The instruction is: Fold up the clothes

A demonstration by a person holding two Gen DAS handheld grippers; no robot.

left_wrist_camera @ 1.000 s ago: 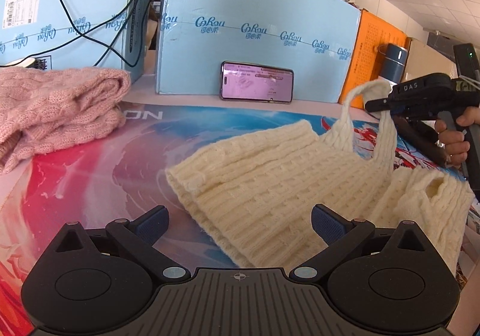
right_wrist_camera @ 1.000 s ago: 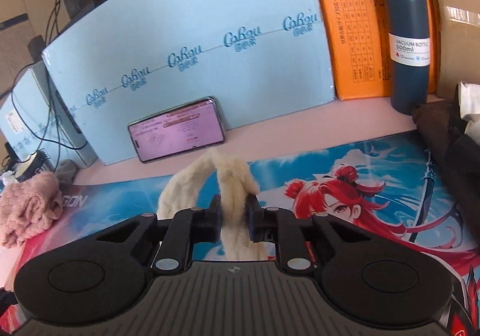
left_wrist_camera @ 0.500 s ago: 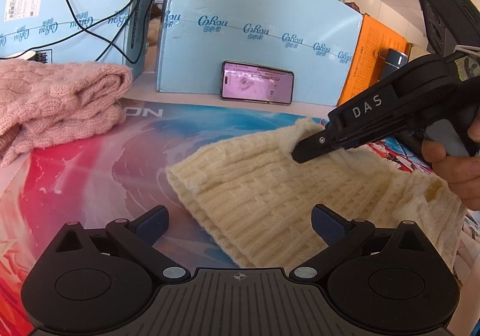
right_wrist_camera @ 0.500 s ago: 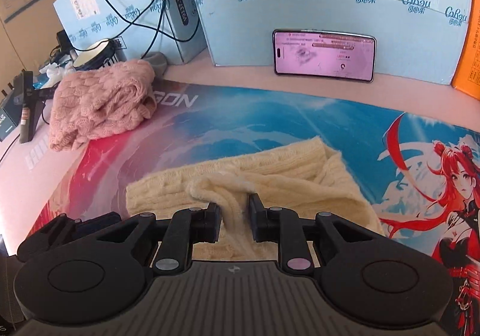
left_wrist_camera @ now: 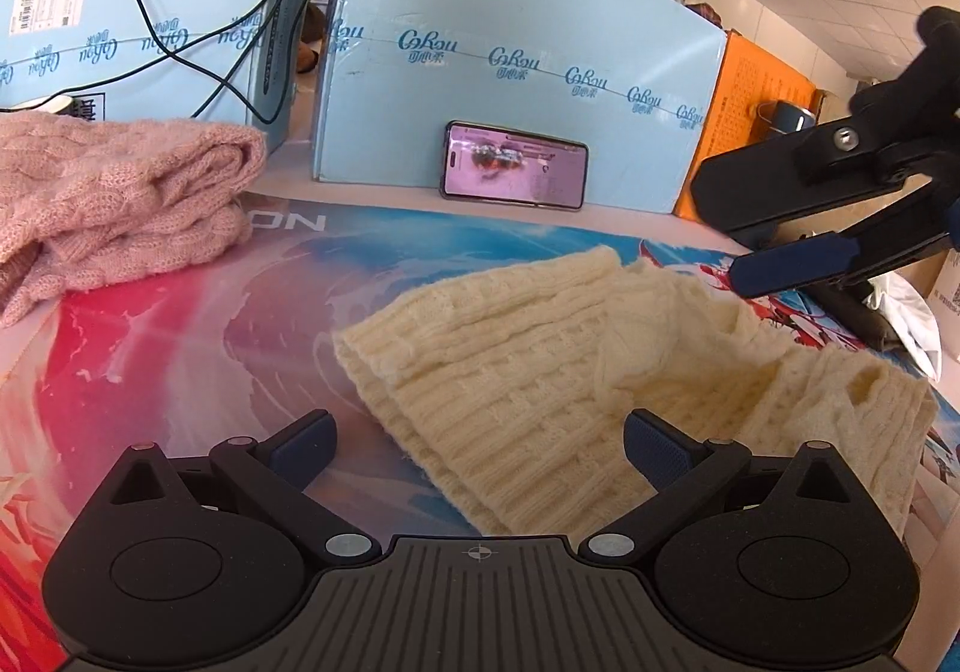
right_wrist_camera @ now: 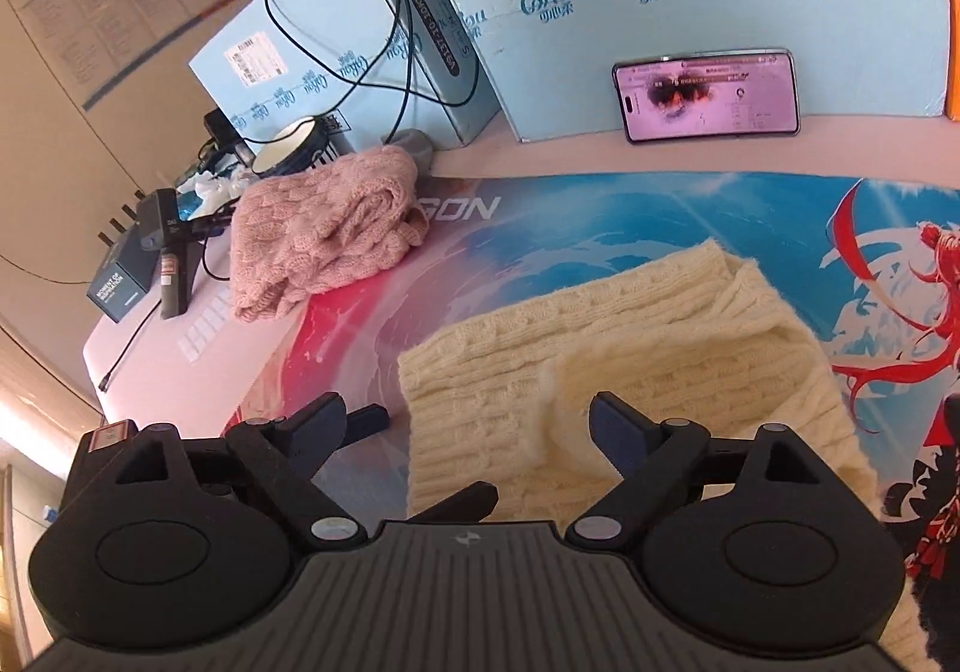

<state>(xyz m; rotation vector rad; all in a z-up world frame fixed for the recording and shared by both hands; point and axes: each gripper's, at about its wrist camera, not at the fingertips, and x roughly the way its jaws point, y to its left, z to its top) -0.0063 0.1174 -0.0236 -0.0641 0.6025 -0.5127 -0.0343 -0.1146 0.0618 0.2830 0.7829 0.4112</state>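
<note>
Both my grippers, left and right, gape with nothing held. Cream sweater lies partly folded on the mat, strap laid over. Pink sweater at 10 o'clock looks bundled; the cream one needs another fold.

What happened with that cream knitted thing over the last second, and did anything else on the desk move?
The right gripper, which had pinched the strap of the cream sweater and carried it leftward over the garment, has opened and let it go; the strap now lies folded on top. The left gripper stayed open in place. The pink sweater and phone did not move.
</note>
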